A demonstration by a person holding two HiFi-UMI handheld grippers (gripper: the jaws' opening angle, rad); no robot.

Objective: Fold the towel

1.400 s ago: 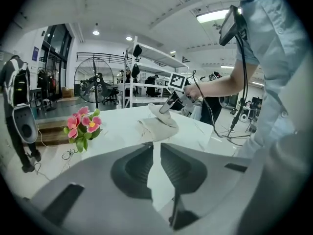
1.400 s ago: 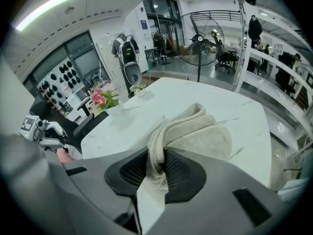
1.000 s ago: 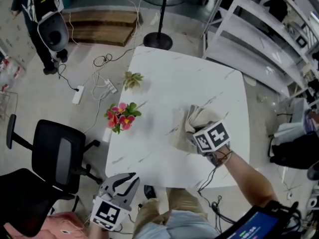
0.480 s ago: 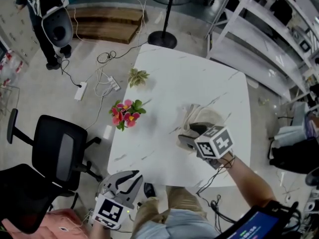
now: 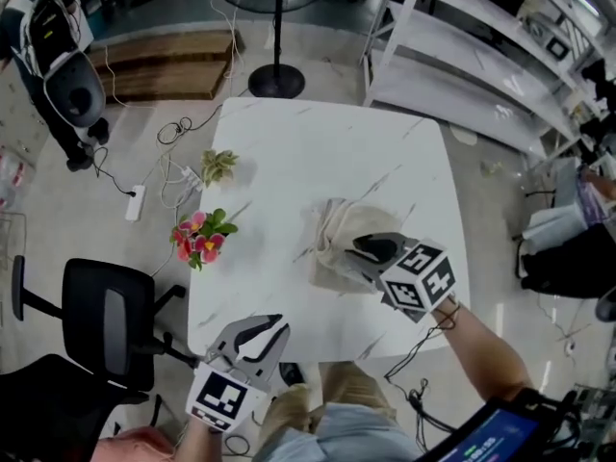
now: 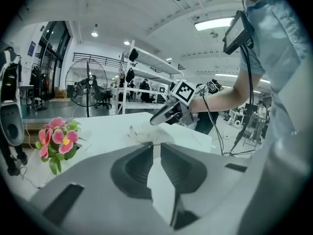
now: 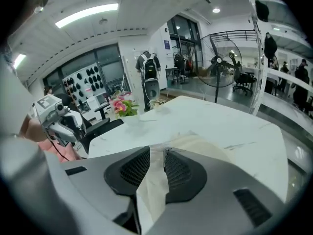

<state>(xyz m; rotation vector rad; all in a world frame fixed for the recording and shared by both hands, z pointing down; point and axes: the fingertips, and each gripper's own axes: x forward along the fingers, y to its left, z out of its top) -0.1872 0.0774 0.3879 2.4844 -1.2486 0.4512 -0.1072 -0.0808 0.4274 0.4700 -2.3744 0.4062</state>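
Observation:
The beige towel (image 5: 332, 239) lies crumpled on the white marble table (image 5: 318, 152), right of centre. My right gripper (image 5: 371, 248) is over its near edge. Its jaws have just been closing, and a strip of the towel (image 7: 200, 143) runs up between them, so the right gripper (image 7: 157, 150) is shut on the cloth. My left gripper (image 5: 274, 325) hovers at the table's near left corner, away from the towel (image 6: 146, 133). In its own view the left gripper (image 6: 156, 145) has its jaws nearly together with nothing between them.
Pink flowers (image 5: 197, 241) and a small green plant (image 5: 218, 165) stand along the table's left edge. A black office chair (image 5: 106, 320) is on the floor to the left. A fan stand (image 5: 276, 80) and white shelves (image 5: 462, 56) are beyond the table.
The right gripper's jaws stood apart over the towel half a second ago and now pinch its edge, slightly raised. The left gripper has come forward to the table corner.

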